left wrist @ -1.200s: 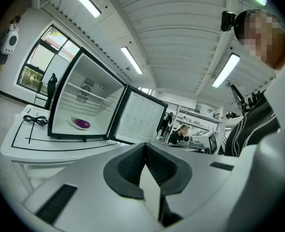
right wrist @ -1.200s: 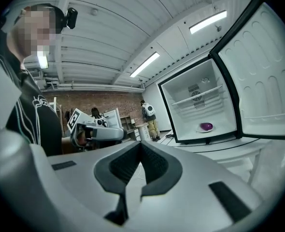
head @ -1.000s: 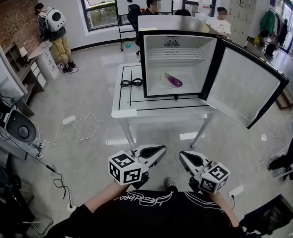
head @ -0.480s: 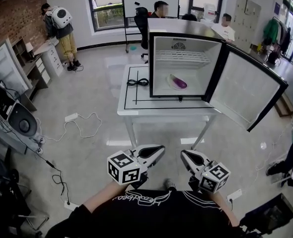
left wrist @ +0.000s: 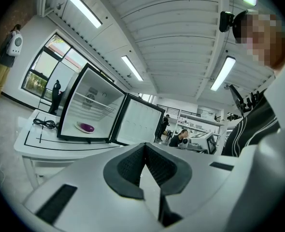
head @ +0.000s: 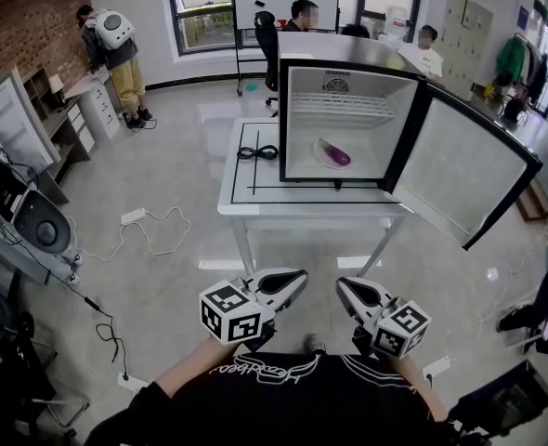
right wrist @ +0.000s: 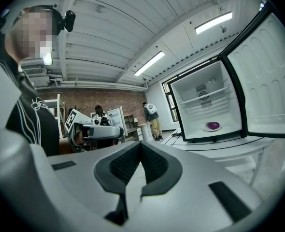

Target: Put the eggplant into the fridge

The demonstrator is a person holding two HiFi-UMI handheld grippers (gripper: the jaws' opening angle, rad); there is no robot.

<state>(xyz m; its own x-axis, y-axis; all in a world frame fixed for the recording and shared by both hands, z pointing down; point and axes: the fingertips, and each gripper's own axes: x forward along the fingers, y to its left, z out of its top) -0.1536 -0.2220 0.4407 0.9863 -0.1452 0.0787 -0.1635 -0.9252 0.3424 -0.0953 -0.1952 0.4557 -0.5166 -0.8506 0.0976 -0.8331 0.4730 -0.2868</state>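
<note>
While nothing has moved, the eggplant (head: 333, 154) still lies in the open fridge (head: 348, 130) on the far table (head: 255, 191); your left tongs (head: 300, 276) and right tongs (head: 342, 287) stay pressed together, empty, so the job looks done.

Reading no text, number or brand with certainty. Seeing white script lettering (head: 274, 372) across the black shirt (head: 288, 405) at six o'clock in the head view, but failing at making out its letters. Finding only black-and-white square patterns on the marker cube (head: 232, 314) of the left gripper (head: 298, 276) at seven o'clock and on that of the right gripper (head: 342, 287) at five o'clock
</note>
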